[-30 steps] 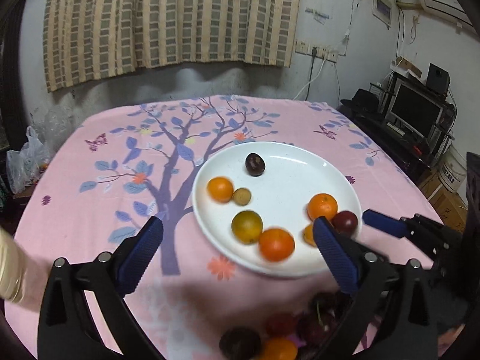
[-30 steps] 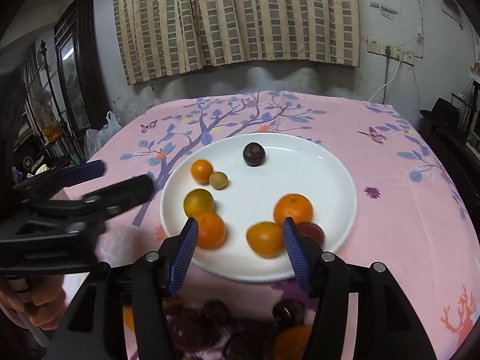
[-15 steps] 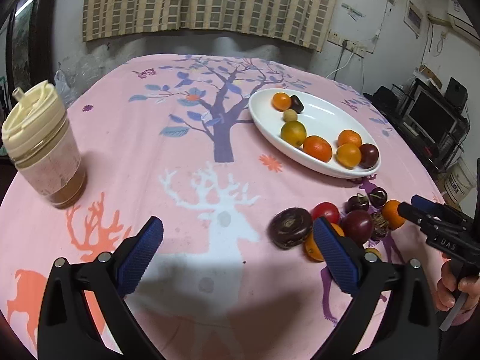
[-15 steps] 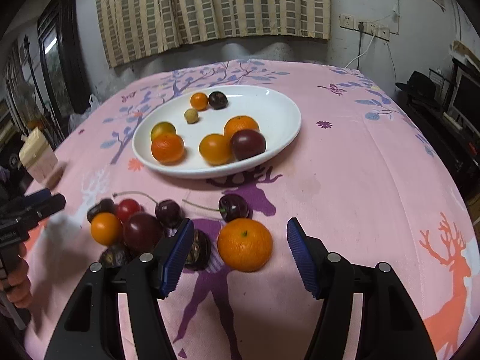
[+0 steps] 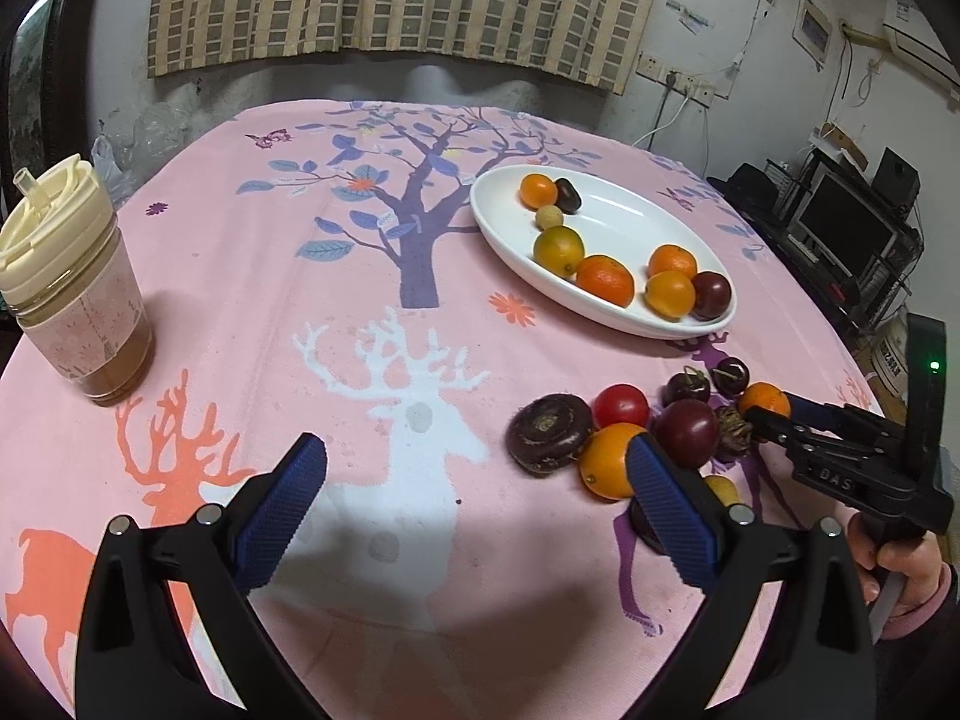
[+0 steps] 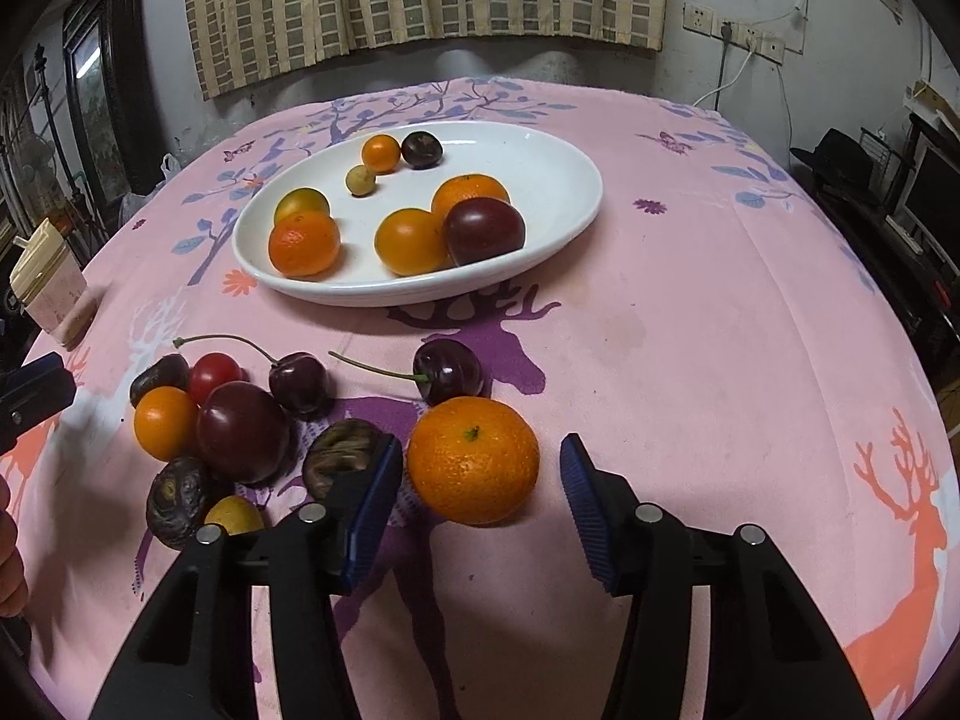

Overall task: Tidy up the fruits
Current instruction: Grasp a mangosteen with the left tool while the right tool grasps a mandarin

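A white oval plate (image 6: 540, 180) (image 5: 618, 216) holds several fruits: tangerines, a dark plum and smaller ones. Nearer the table's front, loose fruit lies in a cluster: cherries (image 6: 447, 371), a plum (image 6: 240, 429), a red tomato (image 5: 621, 405) and dark wrinkled fruits (image 5: 549, 432). A large tangerine (image 6: 474, 459) (image 5: 763, 399) sits between the jaws of my right gripper (image 6: 480, 513) (image 5: 774, 414). The jaws are closing, with a gap still showing at the right pad (image 6: 585, 516). My left gripper (image 5: 477, 510) stands open over bare cloth, left of the cluster.
A lidded cup (image 5: 72, 288) (image 6: 51, 282) with a brown drink stands at the table's left edge. A pink printed cloth (image 5: 360, 312) covers the table. Shelves with a monitor (image 5: 852, 228) stand off to the right. A hand (image 5: 900, 570) grips the right tool.
Both grippers drew back from above the plate to the near side of the table. The right gripper sank toward the large tangerine and its jaws narrowed around it.
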Action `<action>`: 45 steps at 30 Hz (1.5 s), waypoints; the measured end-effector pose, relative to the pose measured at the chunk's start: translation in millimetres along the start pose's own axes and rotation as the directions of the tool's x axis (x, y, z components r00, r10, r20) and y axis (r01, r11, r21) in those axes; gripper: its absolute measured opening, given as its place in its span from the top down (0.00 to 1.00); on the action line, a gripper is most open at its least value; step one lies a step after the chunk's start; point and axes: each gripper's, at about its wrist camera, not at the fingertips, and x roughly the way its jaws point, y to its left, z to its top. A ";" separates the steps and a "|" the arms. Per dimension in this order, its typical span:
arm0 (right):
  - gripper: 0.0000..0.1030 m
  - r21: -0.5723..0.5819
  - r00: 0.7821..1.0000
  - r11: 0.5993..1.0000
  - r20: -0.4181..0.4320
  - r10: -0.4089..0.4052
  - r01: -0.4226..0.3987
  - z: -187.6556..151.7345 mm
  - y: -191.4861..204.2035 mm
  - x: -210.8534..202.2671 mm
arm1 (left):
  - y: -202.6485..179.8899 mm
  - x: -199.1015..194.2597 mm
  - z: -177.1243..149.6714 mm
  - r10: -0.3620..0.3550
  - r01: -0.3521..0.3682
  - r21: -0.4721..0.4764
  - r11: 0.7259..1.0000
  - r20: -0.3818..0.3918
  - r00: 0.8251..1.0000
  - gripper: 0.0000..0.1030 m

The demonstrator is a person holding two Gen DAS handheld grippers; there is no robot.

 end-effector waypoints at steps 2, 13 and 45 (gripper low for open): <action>0.47 -0.014 1.000 1.000 -0.005 -0.004 0.004 -0.9 2.7 4.1 | -3.1 -1.5 -1.1 -0.005 0.005 0.010 1.000 0.001 1.000 0.05; 0.58 0.013 1.000 1.000 0.004 0.005 -0.005 0.8 -1.1 2.7 | -36.8 0.8 -15.4 -0.120 0.127 0.124 0.984 -0.061 0.991 0.05; 0.58 0.062 0.999 0.997 0.019 0.042 -0.043 1.6 -8.3 -10.2 | -88.6 29.6 -43.3 -0.175 0.225 0.325 0.919 -0.177 0.969 0.59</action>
